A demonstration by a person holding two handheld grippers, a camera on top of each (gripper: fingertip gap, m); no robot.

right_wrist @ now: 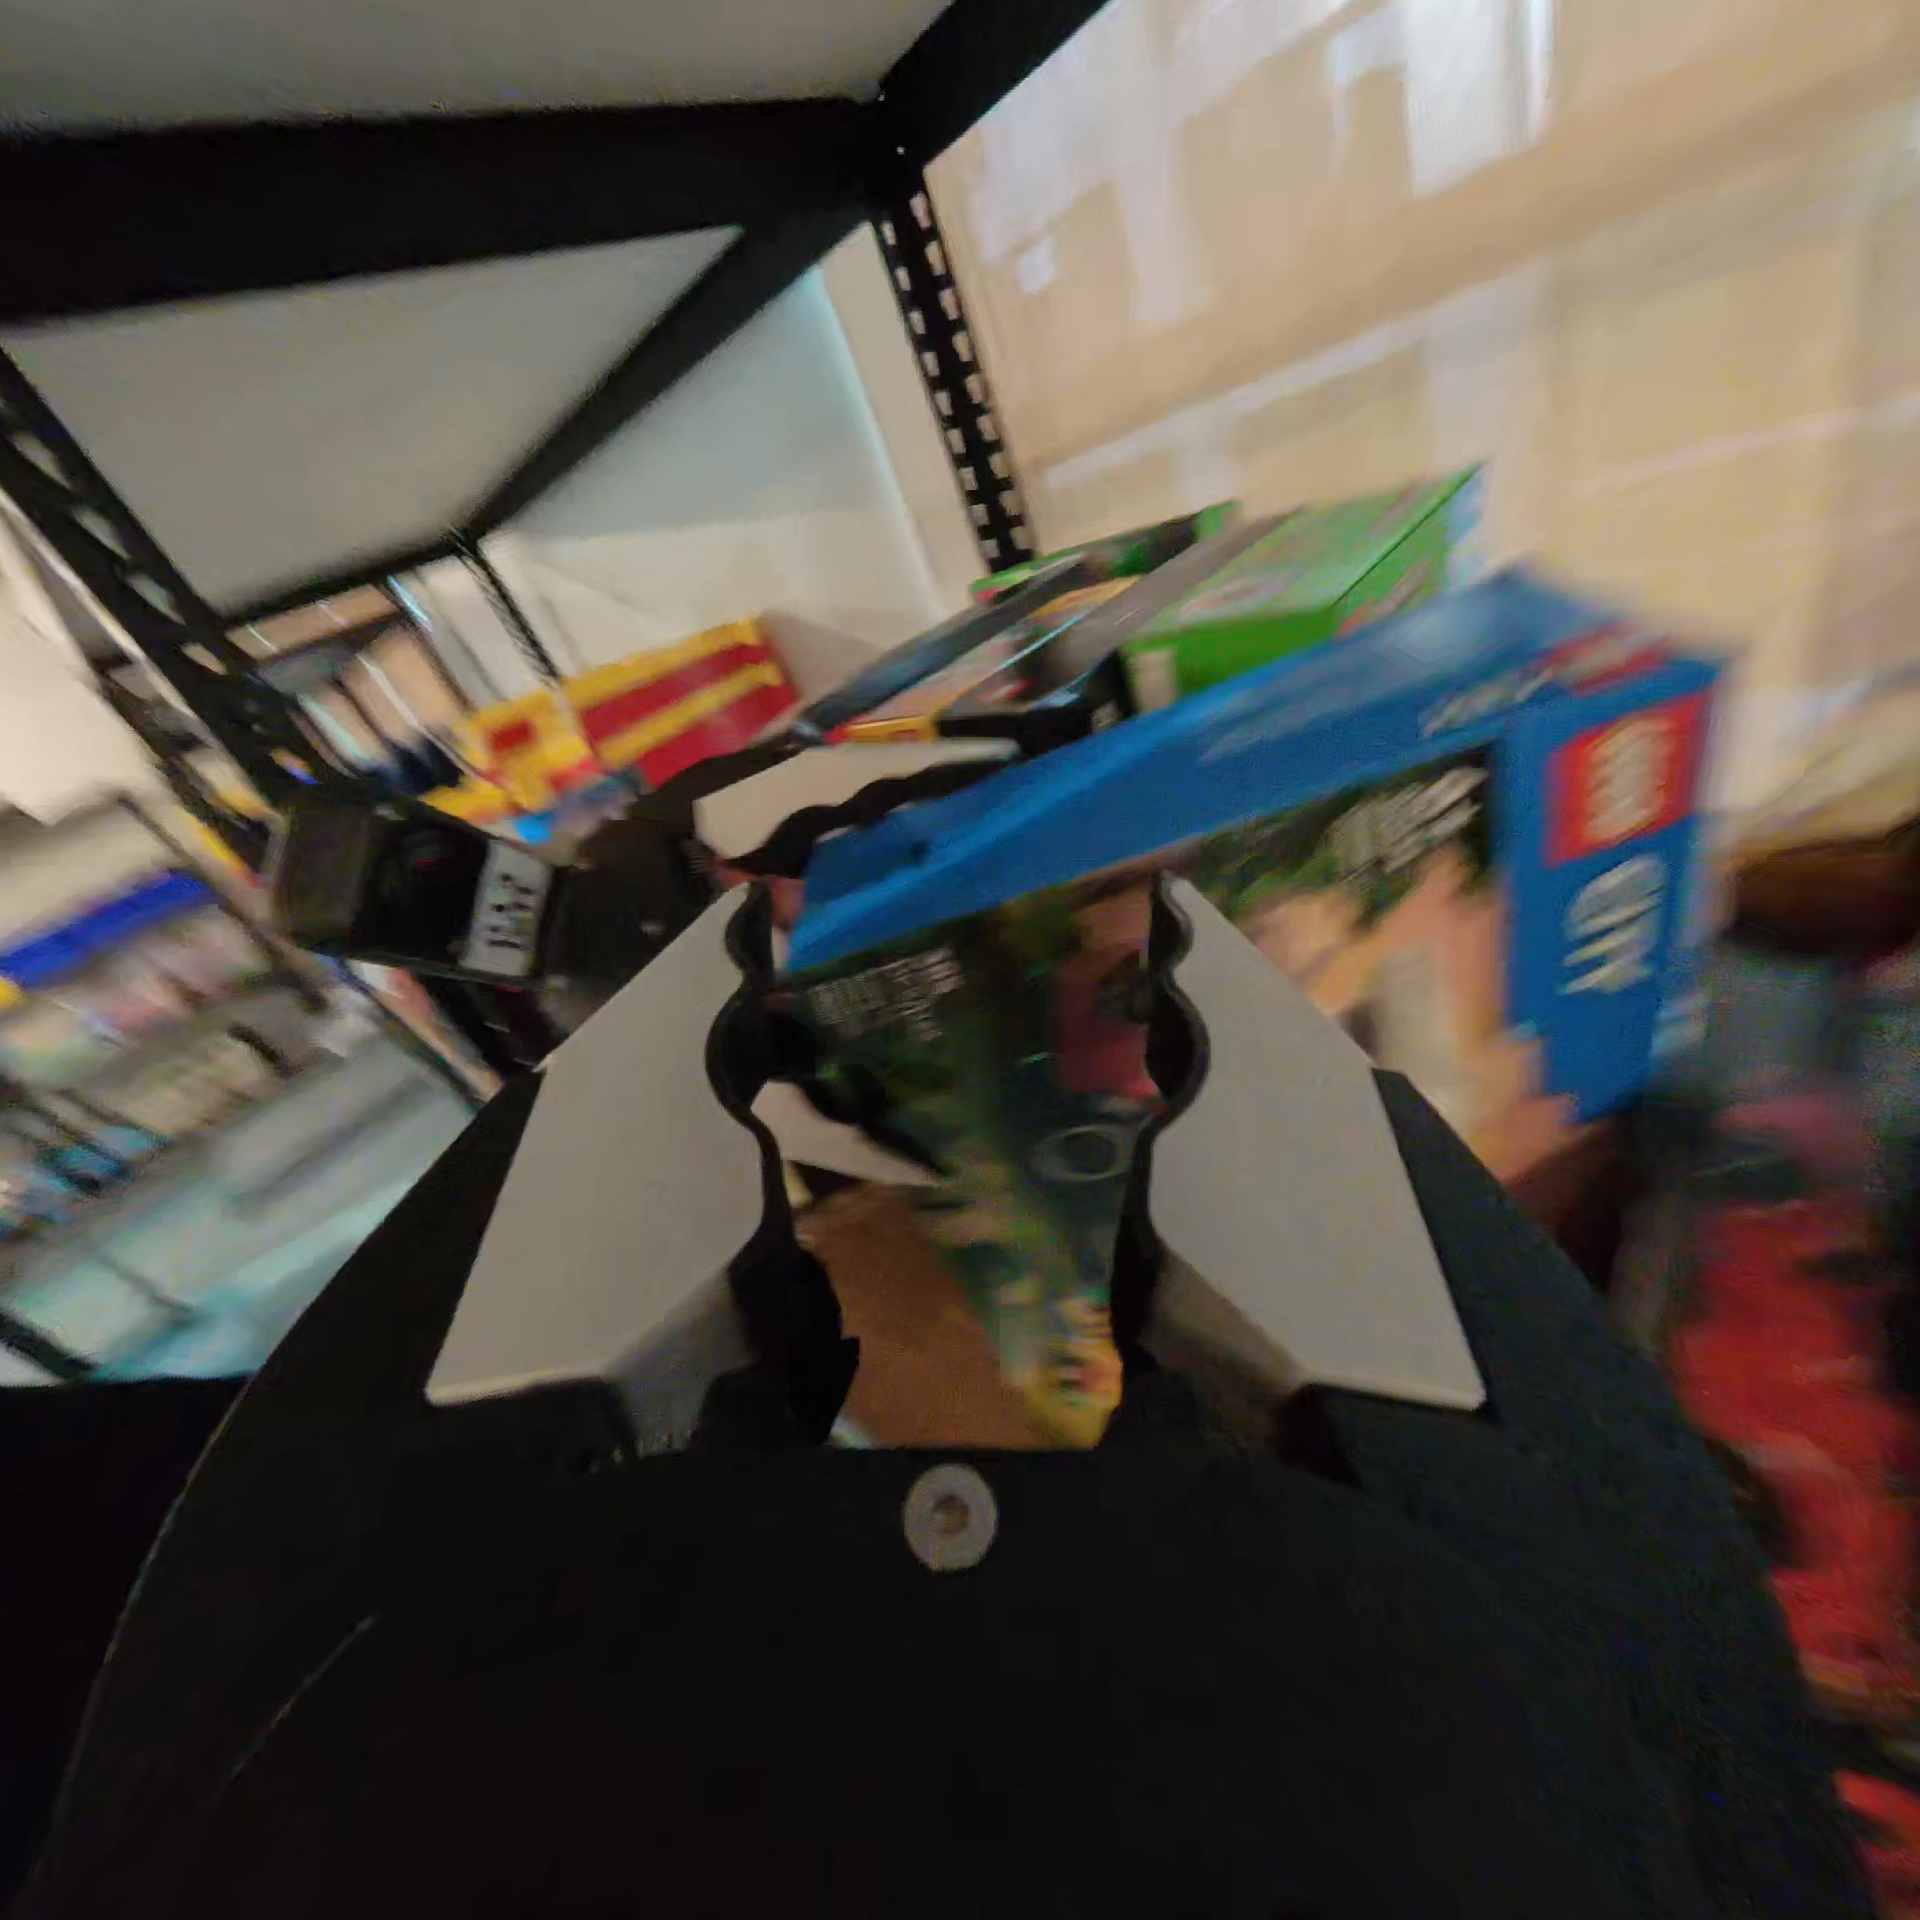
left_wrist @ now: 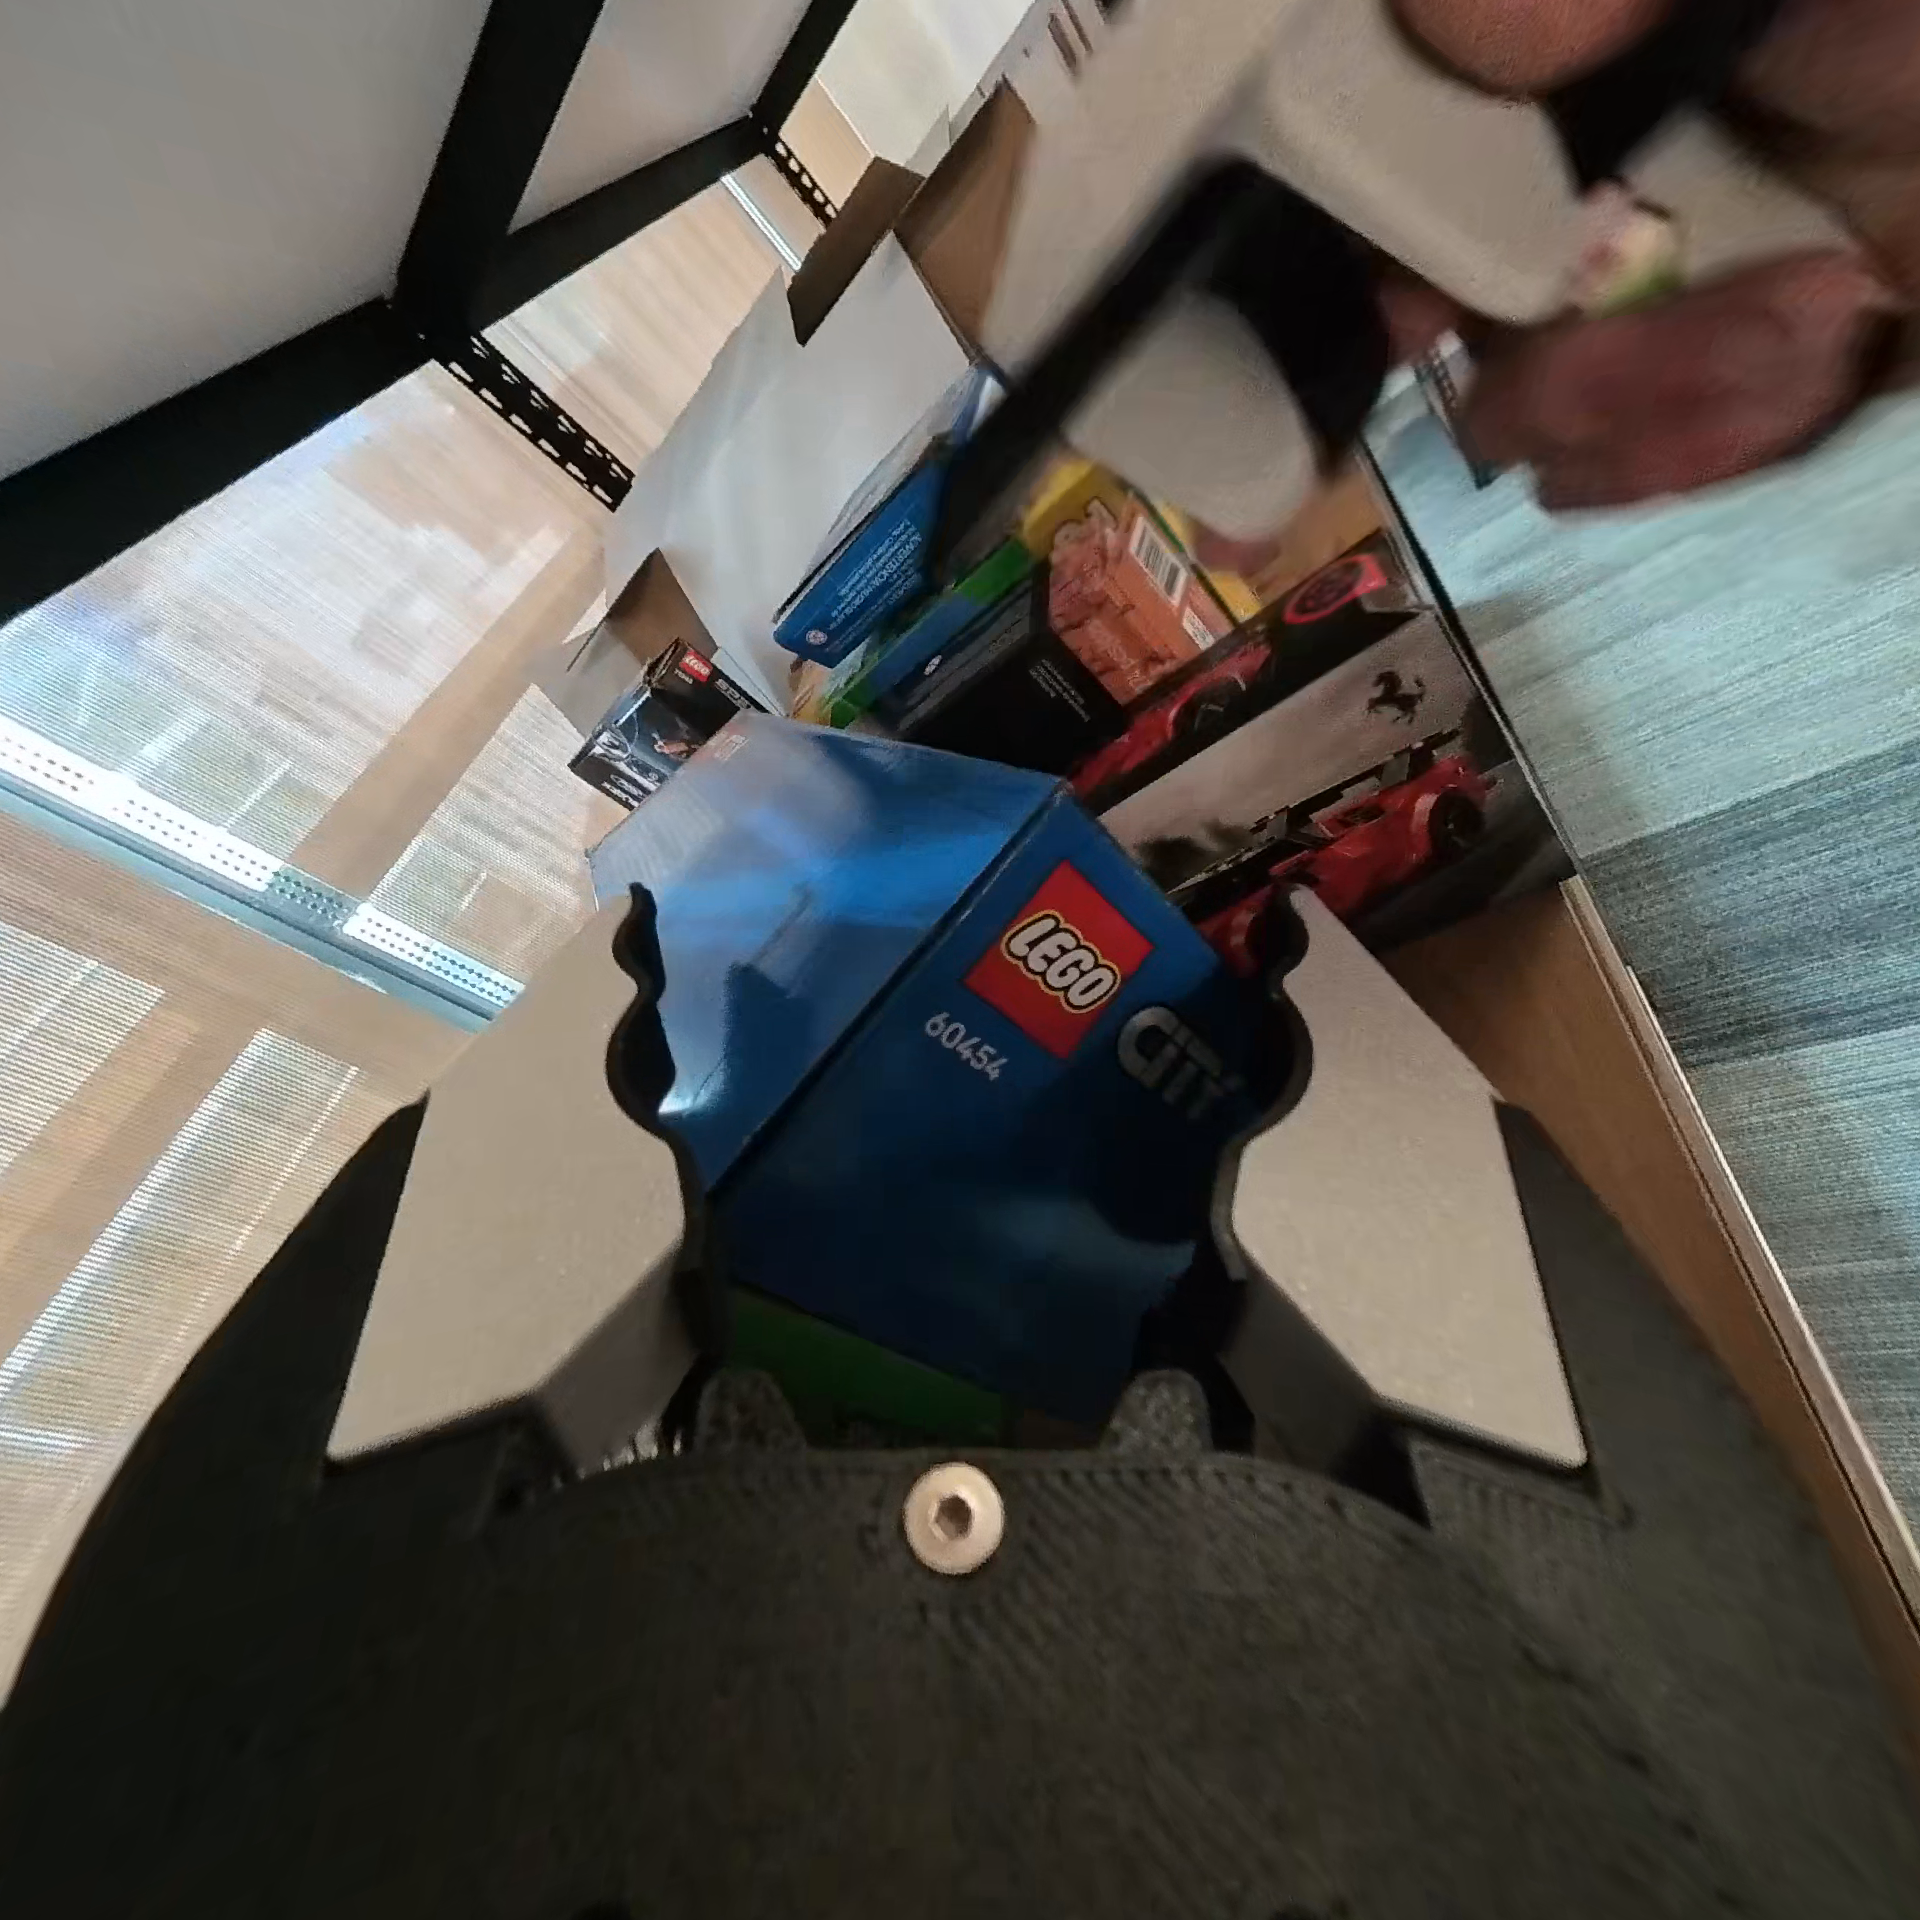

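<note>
Blue cardboard toy-brick box [left_wrist: 935, 1060] clamped between both black wavy pads of left gripper [left_wrist: 961, 997], one short end deep in the jaws, far end tilted toward stacked boxes on wooden shelf board [left_wrist: 1662, 1195]. Just beyond blue box: large box printed with red cars [left_wrist: 1351, 790], orange and green boxes behind it. Right gripper [right_wrist: 951, 997] blurred, fingers apart around the same blue box's printed green face [right_wrist: 987, 1091]; pad contact impossible to tell. Black metal shelf frame [right_wrist: 945, 343] above and behind
</note>
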